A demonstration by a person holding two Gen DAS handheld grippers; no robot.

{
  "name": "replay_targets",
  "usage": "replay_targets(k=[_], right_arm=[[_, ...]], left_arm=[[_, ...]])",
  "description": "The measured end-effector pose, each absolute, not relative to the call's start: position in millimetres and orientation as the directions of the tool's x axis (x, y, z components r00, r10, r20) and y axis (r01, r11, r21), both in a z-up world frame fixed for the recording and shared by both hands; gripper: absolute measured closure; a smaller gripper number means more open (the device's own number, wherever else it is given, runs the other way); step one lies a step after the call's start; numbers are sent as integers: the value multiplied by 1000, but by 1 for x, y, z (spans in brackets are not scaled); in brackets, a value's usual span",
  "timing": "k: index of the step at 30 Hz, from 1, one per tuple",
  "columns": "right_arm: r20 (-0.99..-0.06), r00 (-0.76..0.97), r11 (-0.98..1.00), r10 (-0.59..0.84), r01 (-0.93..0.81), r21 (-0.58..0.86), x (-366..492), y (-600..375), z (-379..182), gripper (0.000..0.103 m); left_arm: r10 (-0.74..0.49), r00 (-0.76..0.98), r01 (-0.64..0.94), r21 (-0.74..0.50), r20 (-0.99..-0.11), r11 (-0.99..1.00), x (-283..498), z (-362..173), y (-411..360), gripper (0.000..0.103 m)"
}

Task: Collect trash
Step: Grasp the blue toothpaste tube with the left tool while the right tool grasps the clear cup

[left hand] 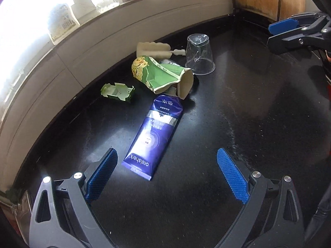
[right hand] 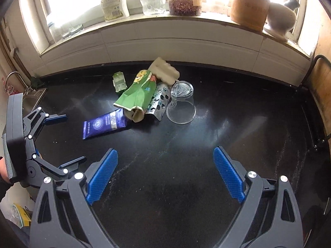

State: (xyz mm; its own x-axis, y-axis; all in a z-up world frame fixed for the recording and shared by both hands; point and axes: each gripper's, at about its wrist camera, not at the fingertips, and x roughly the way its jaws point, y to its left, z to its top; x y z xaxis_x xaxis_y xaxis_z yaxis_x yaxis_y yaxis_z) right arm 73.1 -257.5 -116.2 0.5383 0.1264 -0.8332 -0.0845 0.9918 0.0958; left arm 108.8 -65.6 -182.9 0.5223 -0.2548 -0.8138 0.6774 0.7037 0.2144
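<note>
A pile of trash lies on the black counter (right hand: 227, 124): a purple toothpaste tube (left hand: 153, 138) (right hand: 104, 125), a crushed green paper cup (left hand: 161, 74) (right hand: 137, 95), a clear plastic cup (left hand: 199, 54) (right hand: 181, 104) upside down, a small green carton piece (left hand: 118, 92) (right hand: 119, 81), a beige sponge brush (left hand: 154, 49) (right hand: 164, 72) and a silvery dotted wrapper (right hand: 158, 101). My left gripper (left hand: 166, 155) (right hand: 72, 138) is open, just short of the tube's near end. My right gripper (right hand: 165, 154) (left hand: 271, 34) is open over bare counter, well short of the pile.
A tiled ledge and windowsill run behind the counter, with a bottle (right hand: 113, 5), jars (right hand: 184, 6) and a pale vase (right hand: 280, 19). A wooden board in a metal rack (right hand: 319, 86) stands at the right end. A sink with tap (right hand: 26, 95) is far left.
</note>
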Motion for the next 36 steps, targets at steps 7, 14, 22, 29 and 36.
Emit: replay_targets(k=[7, 14, 22, 29, 36], right_arm=[[-869, 480, 993, 116, -55, 102, 149, -269, -175, 12], [-874, 465, 989, 144, -87, 117, 195, -274, -202, 16], [-877, 443, 981, 185, -133, 139, 215, -273, -209, 47], [-864, 470, 983, 179, -120, 139, 207, -270, -195, 67], [-833, 527, 985, 169, -128, 119, 174, -265, -160, 68]], left_arm=[[-284, 449, 752, 188, -847, 632, 161, -228, -81, 8], [-416, 374, 789, 48, -829, 613, 182, -232, -68, 7], [-442, 384, 801, 55, -811, 596, 184, -221, -66, 48], [-400, 365, 760, 22, -841, 649, 184, -209, -74, 52], [-383, 417, 686, 9, -825, 728, 141, -177, -69, 52]])
